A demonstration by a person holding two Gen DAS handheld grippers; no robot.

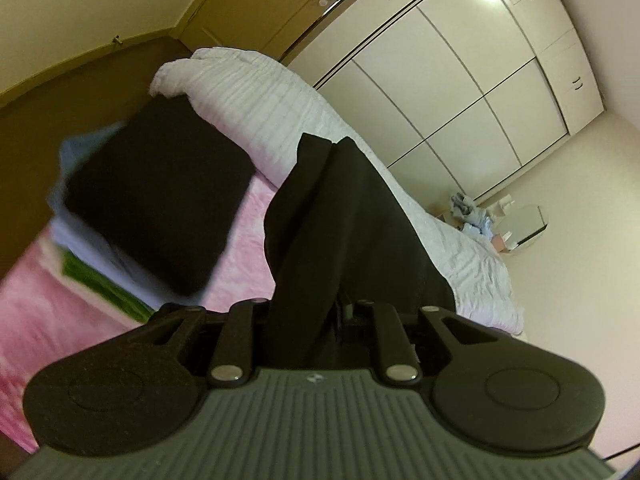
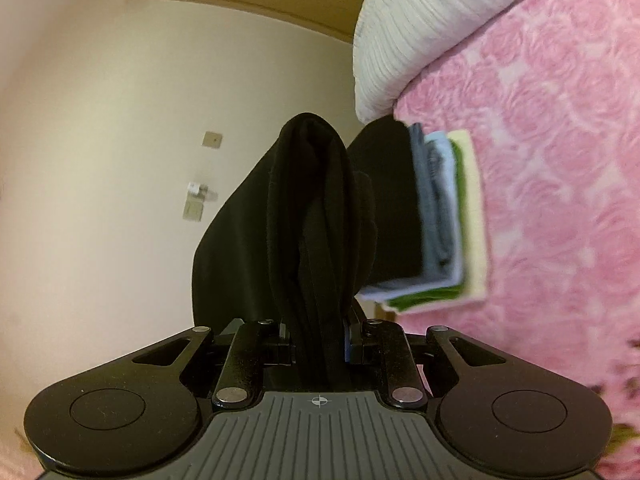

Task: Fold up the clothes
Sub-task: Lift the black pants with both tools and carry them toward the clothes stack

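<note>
No brand name, label or readable writing appears on any surface; the only mark is a small crosshair symbol on the ribbed grey body of each tong unit. The left tongs (image 1: pixel 308 312) are clamped on a black garment (image 1: pixel 344 216), whose bunched fabric passes between the fingers and runs straight forward from them. The right tongs (image 2: pixel 318 332) are likewise clamped on the black garment (image 2: pixel 308 216), with gathered folds pinched between the fingers. In both wrist views the long axis of the held fabric lies along the fingers, pointing away from the camera; in the right wrist view the far end forms a rounded fold, and in the left wrist view it ends in two blunt peaks. The garment is held above a bed with a pink cover (image 1: pixel 60 312) bearing a rose pattern. Ahead and to the left of the left tongs sits a stack of folded clothes (image 1: pixel 132 216), topped by a black piece with pale blue, white and green layers beneath it. The same stack (image 2: pixel 440 216) lies ahead and to the right of the right tongs, just beside the held garment. A white ribbed quilt (image 1: pixel 280 104) lies beyond the stack, forward of the left tongs. A cream wardrobe (image 1: pixel 460 80) with sliding panels stands further ahead and to the right of the left tongs. Whether the two grips hold one continuous piece cannot be told.
</note>
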